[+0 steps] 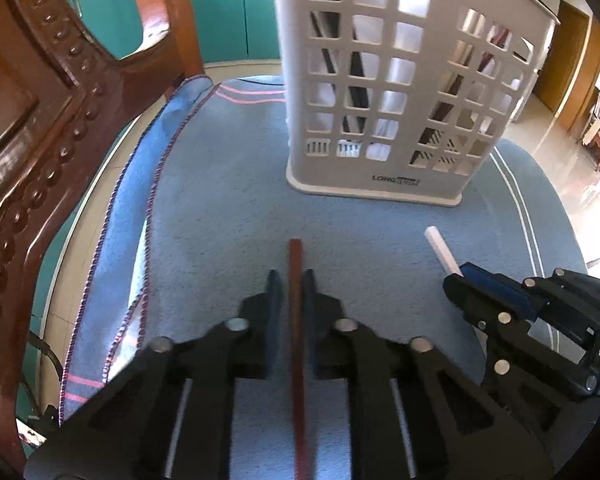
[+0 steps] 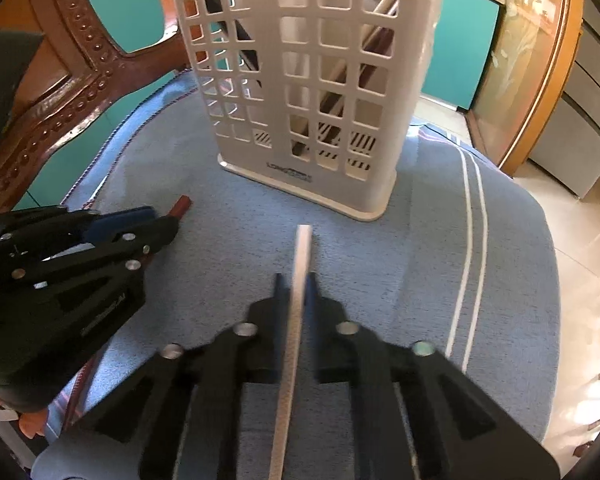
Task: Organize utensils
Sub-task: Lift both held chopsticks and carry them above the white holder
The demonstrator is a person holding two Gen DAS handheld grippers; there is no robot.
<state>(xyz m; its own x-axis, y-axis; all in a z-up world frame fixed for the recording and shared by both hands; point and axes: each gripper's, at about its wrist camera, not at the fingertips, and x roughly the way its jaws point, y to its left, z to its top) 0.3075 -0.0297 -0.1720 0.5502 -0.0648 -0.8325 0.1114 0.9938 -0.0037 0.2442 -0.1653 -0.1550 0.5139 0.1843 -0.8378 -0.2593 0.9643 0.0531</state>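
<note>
A white slotted utensil holder (image 1: pixel 400 80) stands upright on a blue towel (image 1: pixel 220 200), with several chopsticks inside. It also shows in the right wrist view (image 2: pixel 312 80). My left gripper (image 1: pixel 291 280) is shut on a dark red chopstick (image 1: pixel 296 260) that points toward the holder. My right gripper (image 2: pixel 294 284) is shut on a white chopstick (image 2: pixel 302 248), also pointing toward the holder. Each gripper shows in the other's view: the right gripper (image 1: pixel 460 276) at lower right, the left gripper (image 2: pixel 168 220) at left. Both are short of the holder's base.
A carved brown wooden chair back (image 1: pixel 52 100) rises at the left, close to the towel's edge. Teal cabinets (image 1: pixel 228 8) stand behind. A tiled floor (image 2: pixel 580 240) lies beyond the towel's right edge.
</note>
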